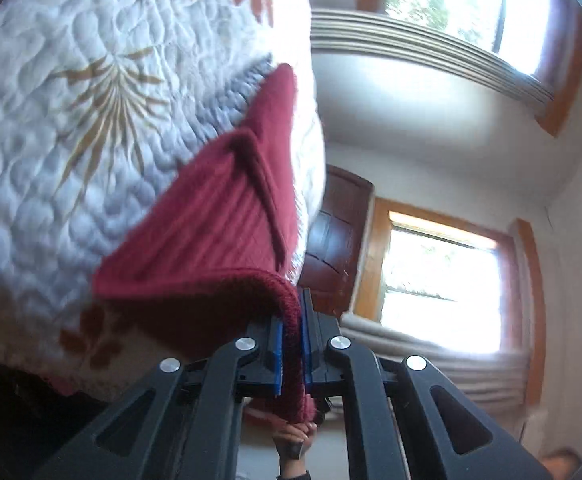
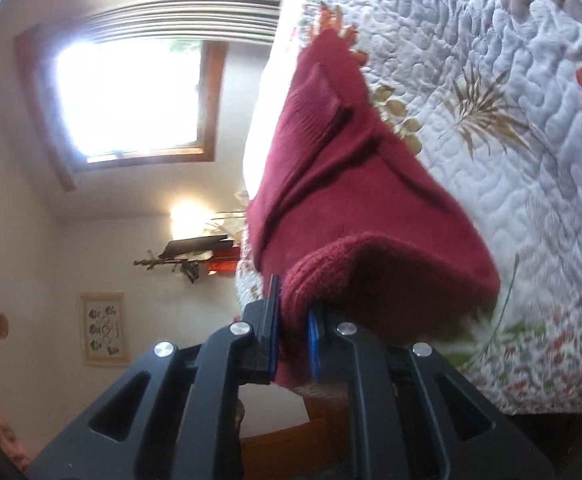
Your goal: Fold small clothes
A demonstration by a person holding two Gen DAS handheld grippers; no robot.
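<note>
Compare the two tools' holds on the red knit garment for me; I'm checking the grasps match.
The left tool pinches a thin edge of the red knit garment, its blue pads nearly together; the right tool grips a thicker ribbed bunch, its pads wider apart. Cloth spreads leftward from the left tool, rightward from the right. Both are shut on the garment over the quilted bedspread.

Clearance around the grippers.
Quilted bed (image 1: pixel 71 140) blocks nine o'clock on the left view; three o'clock lies open.
</note>
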